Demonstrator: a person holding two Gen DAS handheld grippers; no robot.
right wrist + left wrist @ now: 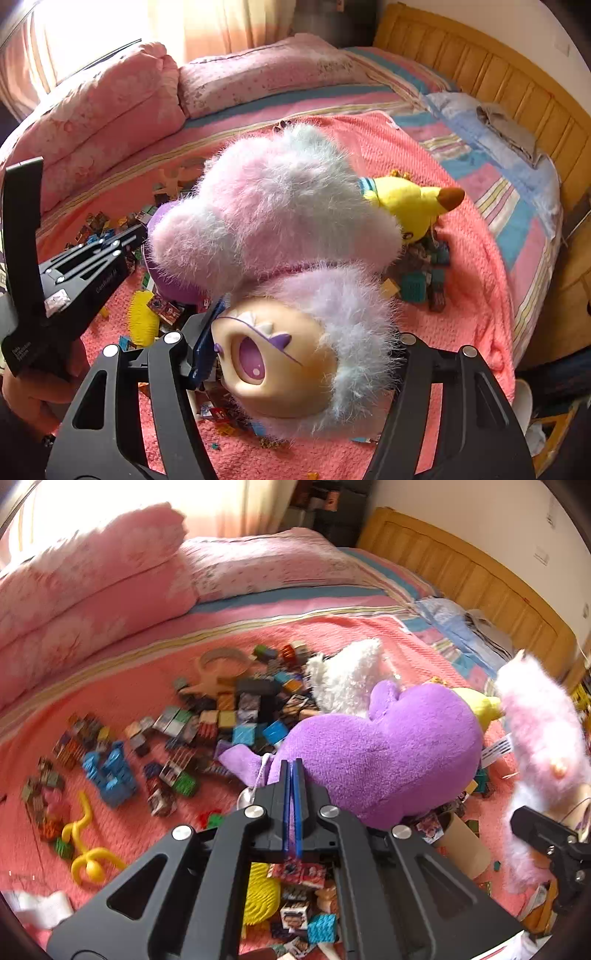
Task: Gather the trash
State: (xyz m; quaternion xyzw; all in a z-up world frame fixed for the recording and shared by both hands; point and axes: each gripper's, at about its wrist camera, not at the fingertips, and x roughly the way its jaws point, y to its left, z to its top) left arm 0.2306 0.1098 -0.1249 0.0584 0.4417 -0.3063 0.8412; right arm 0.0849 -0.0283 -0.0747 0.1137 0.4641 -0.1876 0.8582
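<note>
On the pink bed (461, 295), right gripper (295, 354) clamps the fluffy pink doll (280, 221) by its head, raised at 12 o'clock. Left gripper (293, 775) pinched closed, empty, over purple plush (388, 746). Little looks collected: cardboard tube (461, 845) and scattered small cubes (207, 720) remain.

Straight ahead of the tongs, folded pink quilts (107, 107) and a flowered pillow (266, 70) sit at the far side of the bed (476, 280); off to the right runs a wooden headboard (498, 81), with sunlit curtains (207, 26) beyond
</note>
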